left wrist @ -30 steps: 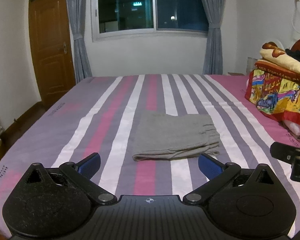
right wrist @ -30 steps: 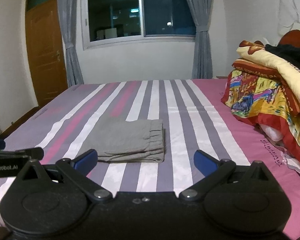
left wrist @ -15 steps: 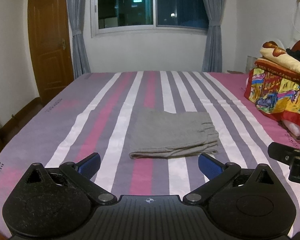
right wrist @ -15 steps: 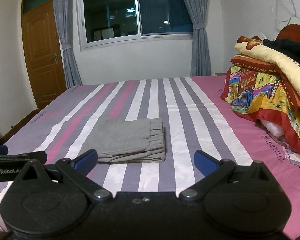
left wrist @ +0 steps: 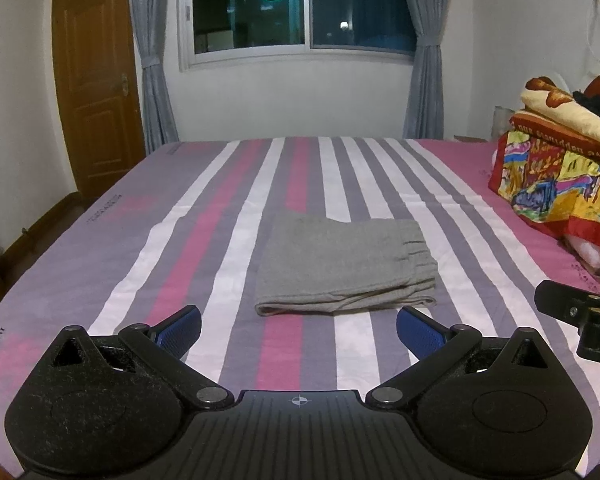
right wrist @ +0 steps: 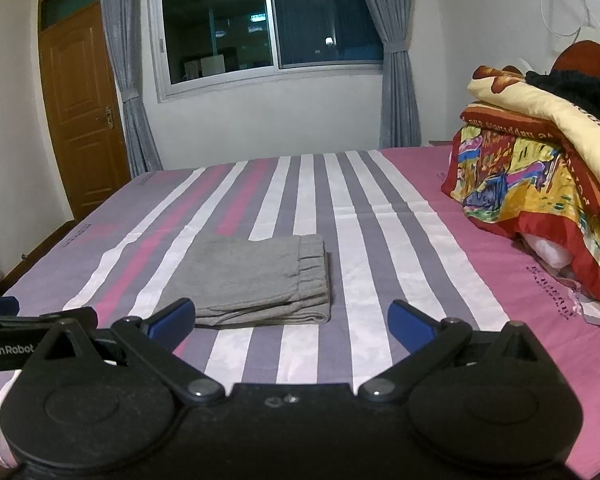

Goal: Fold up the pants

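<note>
Grey pants (left wrist: 342,266) are lying folded mid-bed (left wrist: 204,240), clear of both wide-open grippers (left wrist: 298,326) (right wrist: 291,320), so any final tidying is best being done by pressing edges flat gently.

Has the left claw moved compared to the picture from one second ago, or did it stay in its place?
Yes. In the left wrist view the window sits lower and the grey pants sit a little higher than before, so the open left claw has tipped downward.

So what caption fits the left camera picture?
Open left gripper hovers before folded grey pants on a striped bed.
</note>
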{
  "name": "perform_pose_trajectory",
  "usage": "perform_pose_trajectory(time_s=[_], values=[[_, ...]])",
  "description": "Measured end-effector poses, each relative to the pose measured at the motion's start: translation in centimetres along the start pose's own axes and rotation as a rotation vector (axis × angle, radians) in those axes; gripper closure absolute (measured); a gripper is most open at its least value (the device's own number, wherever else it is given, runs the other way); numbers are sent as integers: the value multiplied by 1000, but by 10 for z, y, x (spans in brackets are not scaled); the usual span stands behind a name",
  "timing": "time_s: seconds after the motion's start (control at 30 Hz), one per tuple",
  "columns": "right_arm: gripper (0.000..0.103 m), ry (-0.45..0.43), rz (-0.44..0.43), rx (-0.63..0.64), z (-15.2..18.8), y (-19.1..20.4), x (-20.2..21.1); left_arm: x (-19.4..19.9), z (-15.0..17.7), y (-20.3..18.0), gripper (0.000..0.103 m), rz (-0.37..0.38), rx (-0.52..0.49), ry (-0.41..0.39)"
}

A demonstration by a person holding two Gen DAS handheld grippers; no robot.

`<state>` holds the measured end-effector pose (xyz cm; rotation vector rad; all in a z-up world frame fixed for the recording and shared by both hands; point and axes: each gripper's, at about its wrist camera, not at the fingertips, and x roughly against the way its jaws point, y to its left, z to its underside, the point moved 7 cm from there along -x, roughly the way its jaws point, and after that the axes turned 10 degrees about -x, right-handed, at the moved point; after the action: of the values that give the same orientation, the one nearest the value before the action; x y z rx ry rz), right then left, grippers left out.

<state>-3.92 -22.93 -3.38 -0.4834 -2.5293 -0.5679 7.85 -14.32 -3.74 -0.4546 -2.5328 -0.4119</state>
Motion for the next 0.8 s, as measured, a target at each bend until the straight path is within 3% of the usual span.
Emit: perform_pose_trajectory(time_s=[0.8], values=[[0,15,0,-7,0,-2,-11,-10,2,-6,0,21,7,14]])
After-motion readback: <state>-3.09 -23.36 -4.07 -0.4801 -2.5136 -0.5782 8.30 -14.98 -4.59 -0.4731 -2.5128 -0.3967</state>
